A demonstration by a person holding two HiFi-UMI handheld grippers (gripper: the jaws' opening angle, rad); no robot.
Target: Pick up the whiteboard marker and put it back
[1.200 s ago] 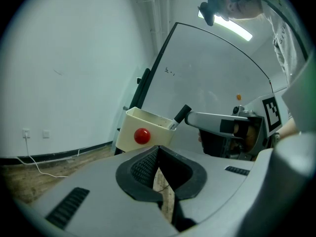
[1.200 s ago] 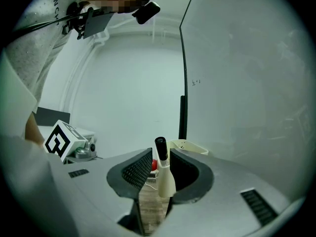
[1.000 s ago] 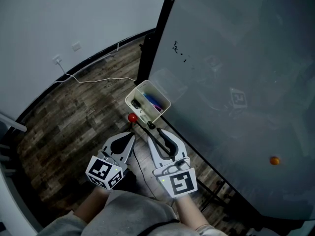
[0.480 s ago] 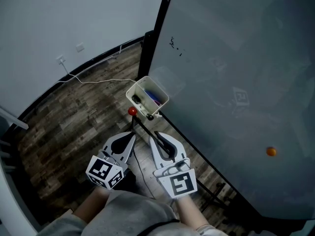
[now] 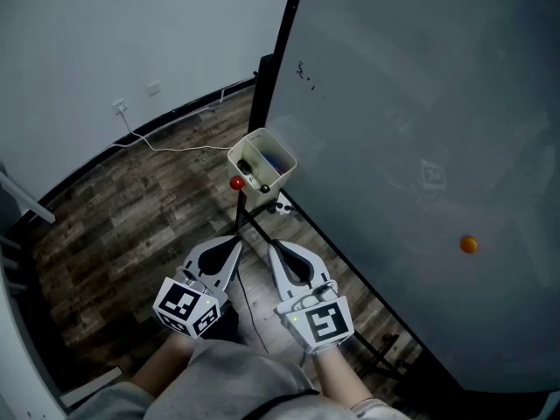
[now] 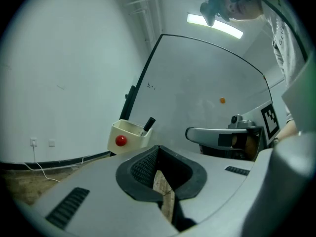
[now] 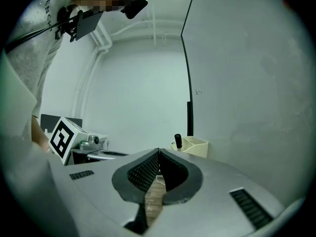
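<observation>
The cream plastic bin [image 6: 129,131], a small open box with rounded corners, hangs at the lower edge of the whiteboard [image 5: 394,103], beside its black frame post. The whiteboard marker [image 6: 148,124] stands tilted inside the bin, its black cap poking above the rim. A glossy red round knob [image 6: 120,140] sits on the bin's front wall. The head view shows something blue lying in the bin too, too small to identify.

Both grippers are held short of the bin, side by side, pointing towards it and touching nothing. The left gripper [image 5: 236,243] has its ribbed black pads pressed tip to tip, with only floor planks showing through the gap behind them. The right gripper [image 5: 274,246] has just been closing. Its dimpled pads now meet at the tips, and nothing is caught between them. Each gripper has a smooth grey shell and carries a cube with square black-and-white markers.

The wood-grain plank floor [image 5: 131,208] lies beneath the bin, and a thin white cable [image 5: 175,147] trails across it away from the bin towards the pale wall. Well along the board from the bin sticks a small orange dot [image 5: 469,245].
</observation>
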